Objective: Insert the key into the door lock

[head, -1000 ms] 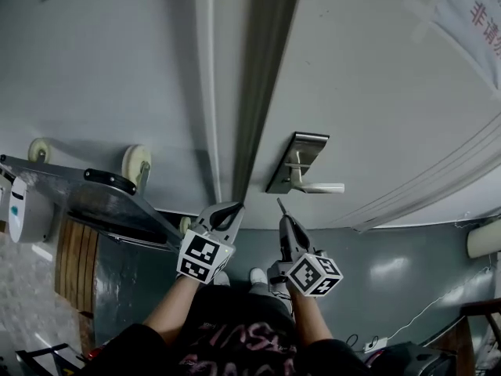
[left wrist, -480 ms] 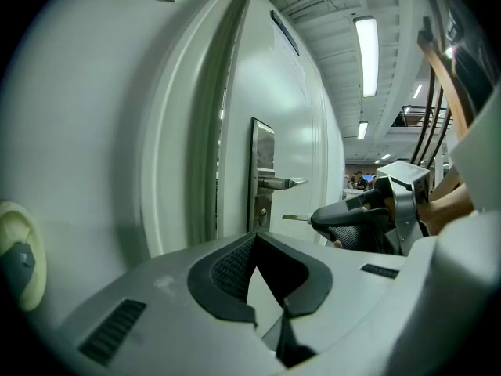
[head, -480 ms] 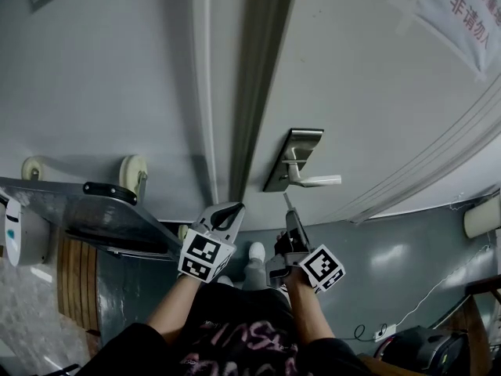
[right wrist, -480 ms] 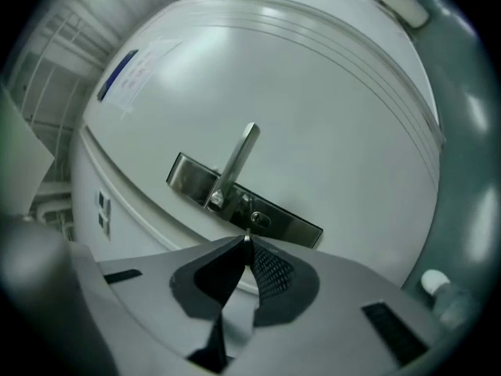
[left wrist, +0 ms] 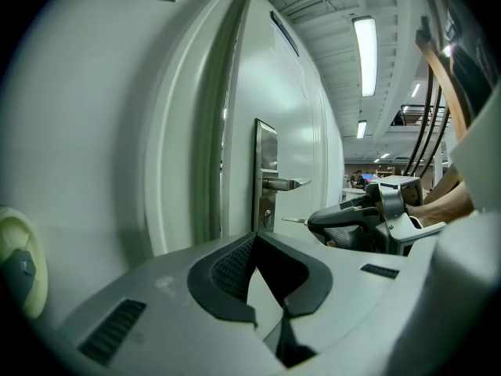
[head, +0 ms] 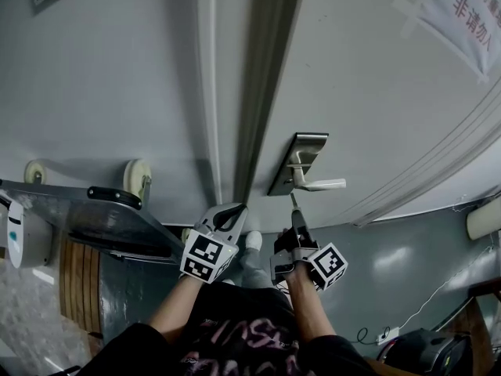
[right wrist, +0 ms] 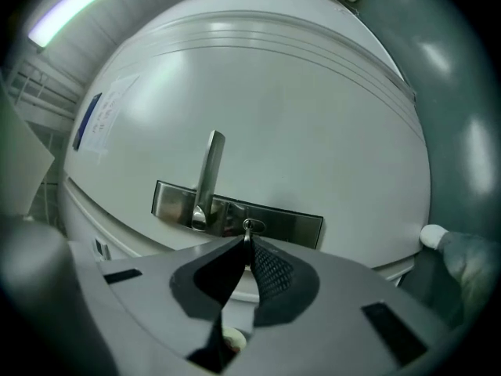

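The steel lock plate (head: 298,161) with its lever handle (head: 321,185) is on the grey door. In the left gripper view its keyhole (left wrist: 267,216) sits below the handle (left wrist: 283,184). My right gripper (head: 297,212) is shut on a small metal key (head: 293,200), just below the plate in the head view. The key (left wrist: 293,221) points at the keyhole with a small gap left. In the right gripper view the key (right wrist: 247,235) lines up with the keyhole (right wrist: 251,226). My left gripper (head: 225,216) hangs left of it by the door frame, shut and holding nothing.
The door frame (head: 262,77) runs up between door and wall. A metal trolley (head: 94,210) with pale wheels (head: 137,175) stands at the left. A paper notice (head: 462,10) is taped on the door at the upper right. A cable (head: 427,308) lies on the floor.
The right gripper has rolled about its own axis and edged up toward the lock plate, bringing the key's tip close under it. The left gripper has stayed in place.
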### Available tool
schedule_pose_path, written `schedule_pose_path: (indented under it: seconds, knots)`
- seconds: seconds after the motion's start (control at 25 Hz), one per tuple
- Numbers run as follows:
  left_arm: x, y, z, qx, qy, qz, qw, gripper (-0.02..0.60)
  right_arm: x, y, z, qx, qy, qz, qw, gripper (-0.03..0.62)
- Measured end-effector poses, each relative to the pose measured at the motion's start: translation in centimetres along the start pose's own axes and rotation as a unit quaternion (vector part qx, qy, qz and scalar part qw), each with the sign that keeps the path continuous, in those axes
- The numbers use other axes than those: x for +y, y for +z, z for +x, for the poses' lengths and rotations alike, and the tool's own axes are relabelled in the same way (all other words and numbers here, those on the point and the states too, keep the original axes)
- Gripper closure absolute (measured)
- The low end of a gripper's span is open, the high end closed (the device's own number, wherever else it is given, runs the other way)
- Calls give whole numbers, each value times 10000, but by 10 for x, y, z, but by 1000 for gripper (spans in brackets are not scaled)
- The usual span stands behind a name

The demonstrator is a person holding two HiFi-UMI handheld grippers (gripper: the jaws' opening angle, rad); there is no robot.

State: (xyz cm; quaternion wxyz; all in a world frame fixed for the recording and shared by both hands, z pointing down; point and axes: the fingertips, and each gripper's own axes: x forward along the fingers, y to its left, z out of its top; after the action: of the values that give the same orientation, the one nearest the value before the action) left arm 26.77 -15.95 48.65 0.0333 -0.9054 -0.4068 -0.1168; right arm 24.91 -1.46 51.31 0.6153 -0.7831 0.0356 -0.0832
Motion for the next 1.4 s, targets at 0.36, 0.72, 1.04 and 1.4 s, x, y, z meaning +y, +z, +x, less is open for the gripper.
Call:
schedule_pose_path:
  seconds: [0.36,0.72,1.04,1.4]
  knots:
    - [11,-4,5,61,105,28,9999,569,-1,2,19,-50,161,370,9992,516]
    - [11,-5,6,120,113,76,9998,569,-1,9,29,-161,241,505,9983,516]
    - [15,-5,5,82,144,57,9998,569,0,9,36,-202,232,593,9978,516]
    - [18,-6,2,72,188,36,9998,569,0,6,41,-201,220,720,9970,516]
